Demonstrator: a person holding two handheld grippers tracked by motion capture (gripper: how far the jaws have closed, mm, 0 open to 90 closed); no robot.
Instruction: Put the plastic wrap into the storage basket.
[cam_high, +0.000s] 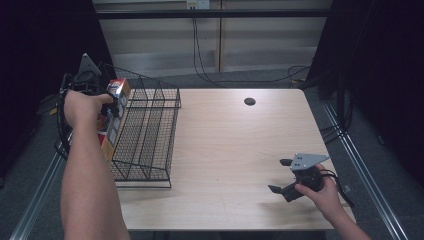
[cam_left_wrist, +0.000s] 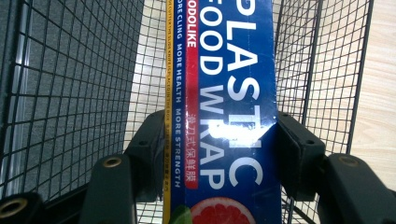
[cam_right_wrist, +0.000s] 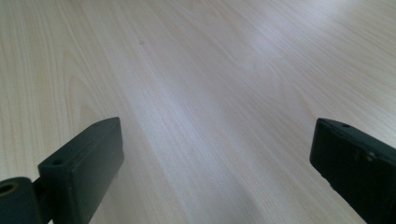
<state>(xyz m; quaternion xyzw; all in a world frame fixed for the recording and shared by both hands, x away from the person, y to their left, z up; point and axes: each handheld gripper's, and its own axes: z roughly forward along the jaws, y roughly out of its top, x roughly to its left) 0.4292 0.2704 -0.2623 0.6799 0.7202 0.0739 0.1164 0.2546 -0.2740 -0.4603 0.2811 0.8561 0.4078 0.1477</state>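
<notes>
A long blue box of plastic food wrap (cam_left_wrist: 229, 93) with a red and yellow edge is clamped between the jaws of my left gripper (cam_left_wrist: 222, 149). In the high view that box (cam_high: 114, 115) hangs tilted over the left side of a black wire basket (cam_high: 150, 135), and my left gripper (cam_high: 107, 102) is shut on it, mostly hidden behind the hand. My right gripper (cam_high: 280, 175) rests low over the table near the front right corner, jaws wide apart and holding nothing. In its own view the right gripper (cam_right_wrist: 215, 158) looks across bare pale wood.
The wooden table (cam_high: 235, 145) has a small dark round hole (cam_high: 249, 101) near its far edge. The basket's mesh walls (cam_left_wrist: 70, 84) stand on both sides of the box. Cables (cam_high: 210, 65) run over the floor behind the table.
</notes>
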